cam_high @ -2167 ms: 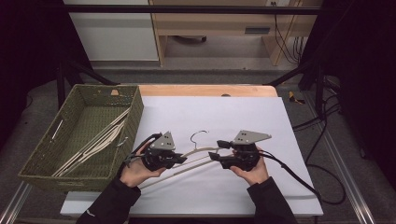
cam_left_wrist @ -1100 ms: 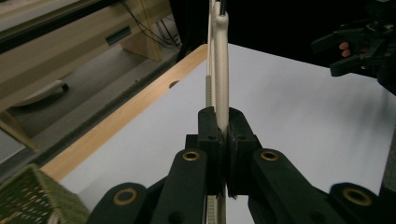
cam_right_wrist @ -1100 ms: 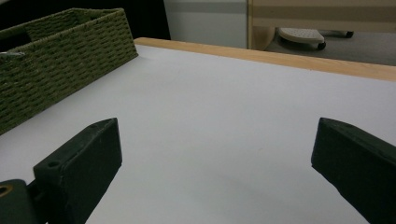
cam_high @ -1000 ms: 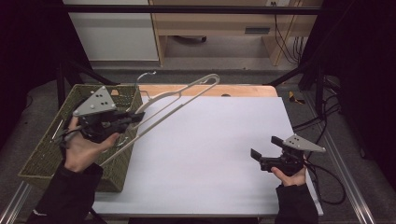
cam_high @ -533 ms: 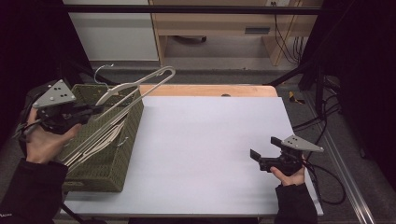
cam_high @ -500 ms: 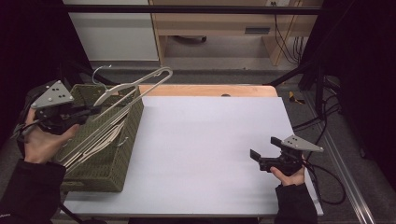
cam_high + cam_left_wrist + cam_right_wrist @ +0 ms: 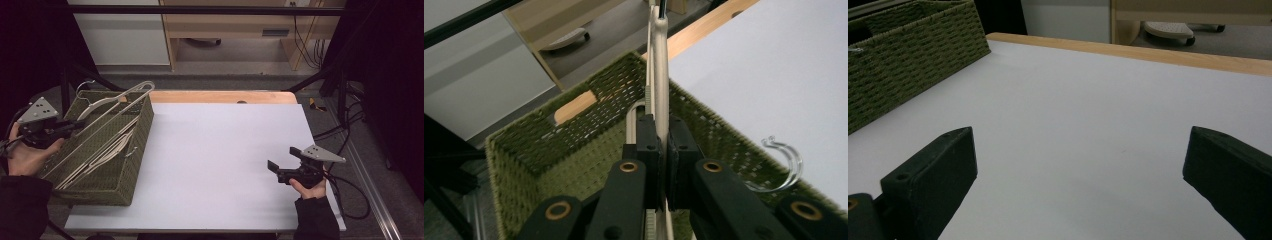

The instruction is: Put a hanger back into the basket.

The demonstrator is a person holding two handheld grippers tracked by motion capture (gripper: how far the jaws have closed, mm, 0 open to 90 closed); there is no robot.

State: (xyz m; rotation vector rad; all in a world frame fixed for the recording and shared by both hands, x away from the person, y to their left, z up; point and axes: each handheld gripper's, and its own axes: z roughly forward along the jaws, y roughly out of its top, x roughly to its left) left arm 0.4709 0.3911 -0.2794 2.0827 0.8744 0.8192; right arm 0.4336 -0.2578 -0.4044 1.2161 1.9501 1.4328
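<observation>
**Hanger held over the basket**

Over the basket (image 7: 107, 187) at the table's left edge, the left gripper (image 7: 69, 128) has its jaws clamped tight on a hanger (image 7: 120, 100), gripping one arm near its end. The long frame slants up across the basket's far corner, hook (image 7: 784, 162) outside the rim, probably so it can slide down onto the hangers already inside. Well apart, the right gripper (image 7: 281, 168) rests low above the white table (image 7: 220, 150), jaws wide and empty, clear of the work.
</observation>
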